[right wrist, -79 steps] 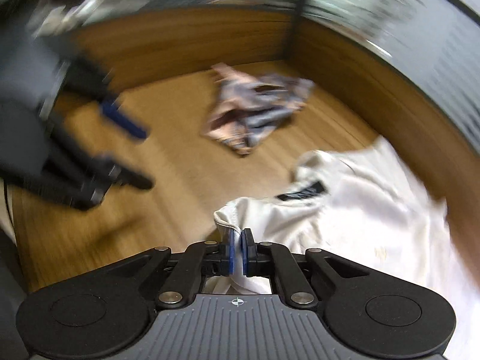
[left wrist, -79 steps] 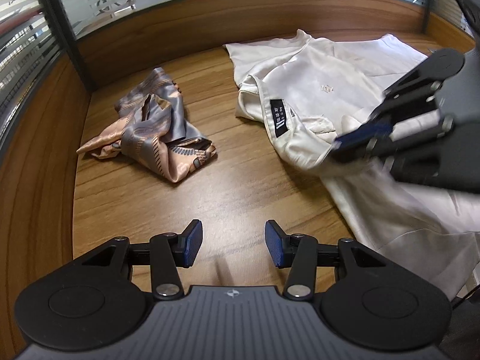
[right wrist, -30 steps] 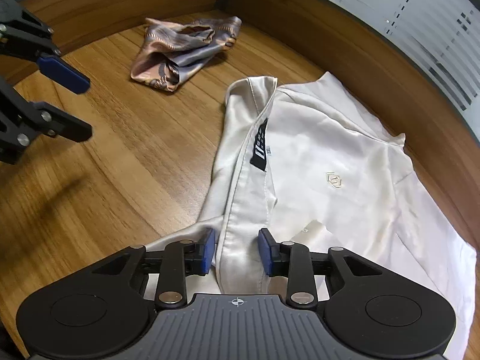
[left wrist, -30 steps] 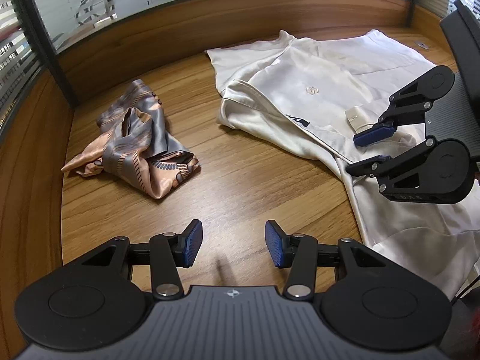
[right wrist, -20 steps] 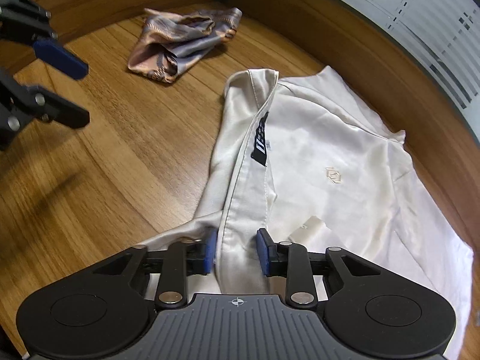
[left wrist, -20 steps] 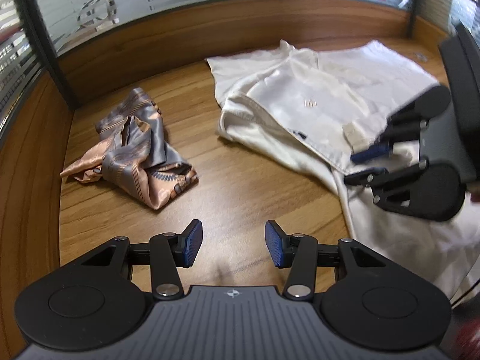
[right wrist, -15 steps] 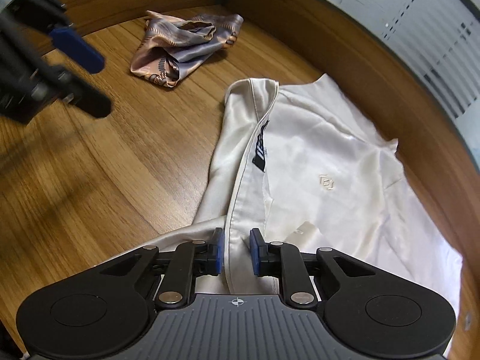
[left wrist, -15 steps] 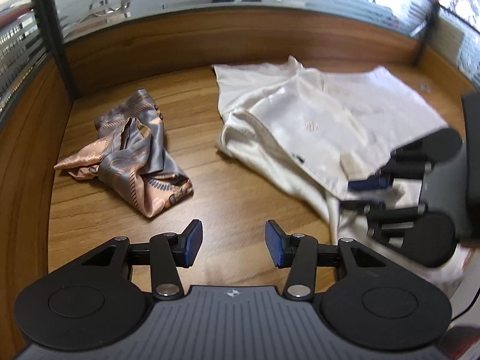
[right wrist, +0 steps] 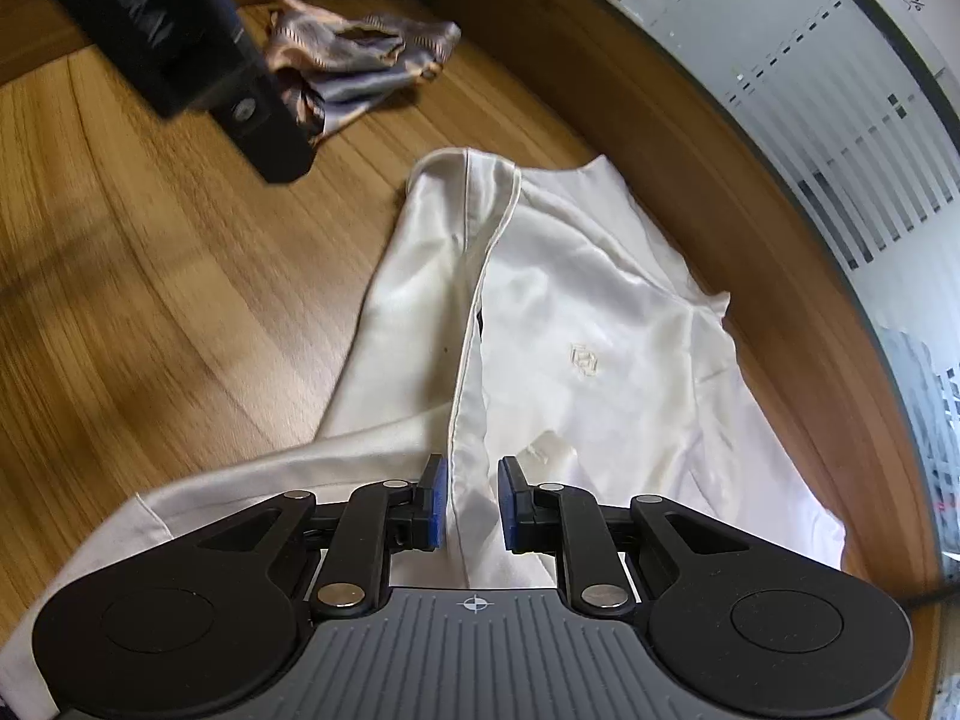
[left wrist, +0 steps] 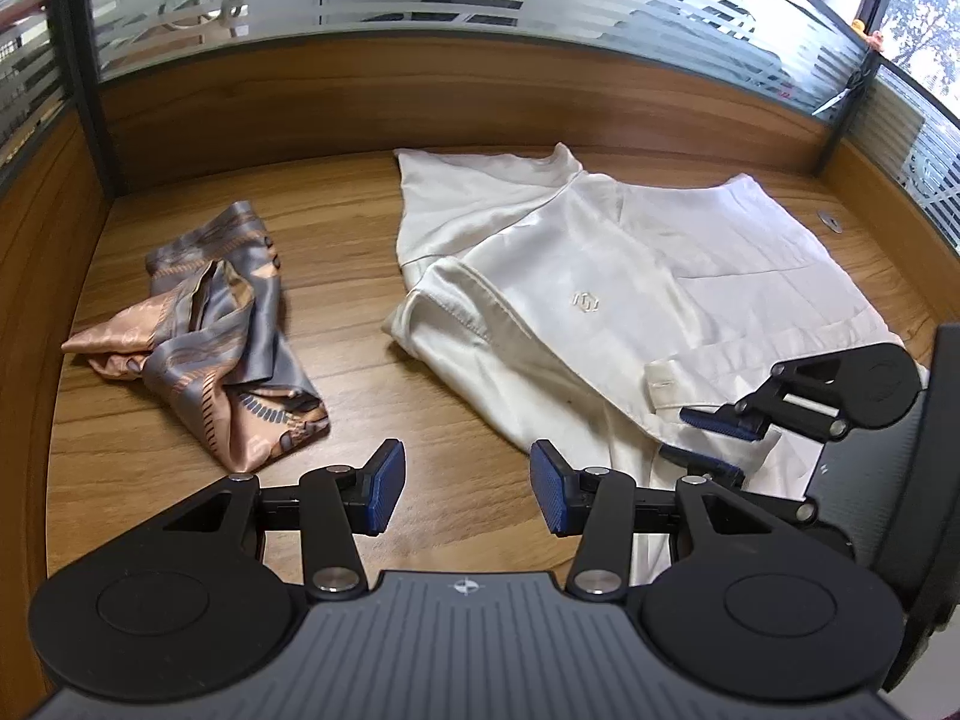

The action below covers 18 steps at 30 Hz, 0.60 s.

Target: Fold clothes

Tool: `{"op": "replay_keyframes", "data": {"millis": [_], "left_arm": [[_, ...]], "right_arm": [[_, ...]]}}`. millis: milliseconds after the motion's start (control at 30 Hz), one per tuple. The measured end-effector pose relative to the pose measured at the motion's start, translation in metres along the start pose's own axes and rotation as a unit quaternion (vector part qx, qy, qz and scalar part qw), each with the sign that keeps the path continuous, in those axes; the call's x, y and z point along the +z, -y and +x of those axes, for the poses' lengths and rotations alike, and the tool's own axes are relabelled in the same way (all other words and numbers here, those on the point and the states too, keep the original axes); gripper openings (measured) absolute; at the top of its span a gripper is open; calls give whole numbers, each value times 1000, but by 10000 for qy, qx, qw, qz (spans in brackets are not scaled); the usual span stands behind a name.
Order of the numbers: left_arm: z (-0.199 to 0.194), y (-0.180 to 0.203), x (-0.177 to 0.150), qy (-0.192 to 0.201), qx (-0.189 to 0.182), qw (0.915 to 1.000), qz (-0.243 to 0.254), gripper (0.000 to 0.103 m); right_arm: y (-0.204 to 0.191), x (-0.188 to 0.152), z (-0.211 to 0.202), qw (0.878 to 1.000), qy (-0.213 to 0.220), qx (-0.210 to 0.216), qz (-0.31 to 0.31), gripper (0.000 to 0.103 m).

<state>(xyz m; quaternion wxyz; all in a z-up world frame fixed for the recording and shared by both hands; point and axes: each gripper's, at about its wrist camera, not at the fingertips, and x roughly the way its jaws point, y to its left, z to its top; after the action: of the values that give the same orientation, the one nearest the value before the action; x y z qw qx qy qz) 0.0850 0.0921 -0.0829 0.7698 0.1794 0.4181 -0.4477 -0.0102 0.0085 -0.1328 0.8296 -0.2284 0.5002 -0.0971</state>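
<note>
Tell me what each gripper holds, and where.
Left gripper: nothing, open over the desk. Right gripper: jaws just closing around the white shirt's piped front edge; firm hold unclear.

Black left claw (left wrist: 462,495), blue ribbed pads, silver screws

We see soft daylight coming through the striped frosted glass panels (left wrist: 372,6) far ahead of the fingers. The brown wooden table (left wrist: 372,324) shines a little. The shiny cream shirt (right wrist: 600,324) glows bright. Up and left of our right fingers, the black left gripper (right wrist: 180,42) looks blurry. Straight lines bend near the edges.
</note>
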Motion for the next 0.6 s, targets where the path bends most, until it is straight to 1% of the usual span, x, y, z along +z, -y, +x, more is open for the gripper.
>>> {"op": "replay_keyframes", "data": {"millis": [33,67,133,233,333,400,500,600], "left_arm": [[0,1,1,11,-4,10000,18,52],[0,1,1,14,-2,10000,28,52],[0,0,0,20,30,10000,57,52],[-2,-2,-3,35,99,9999,92,52],[-6,-6,-8,58,203,9997,128,52],[-8,-10,-11,60,310,9995,96,52],[-13,-19,-16,71,500,9987,-43,52],[-17,-28,-21,93,618,9979,-189,52]], "right_arm": [[0,0,1,10000,-37,-3,-6,17],[-1,-1,2,10000,-67,6,0,11],[-1,0,4,10000,-92,25,23,6],[2,1,2,9999,-23,2,104,4],[10,5,-5,9994,101,138,292,4],[19,9,-13,9974,208,368,576,4],[33,15,-25,9911,375,798,1000,4],[38,23,-36,9844,514,1236,1139,4]]}}
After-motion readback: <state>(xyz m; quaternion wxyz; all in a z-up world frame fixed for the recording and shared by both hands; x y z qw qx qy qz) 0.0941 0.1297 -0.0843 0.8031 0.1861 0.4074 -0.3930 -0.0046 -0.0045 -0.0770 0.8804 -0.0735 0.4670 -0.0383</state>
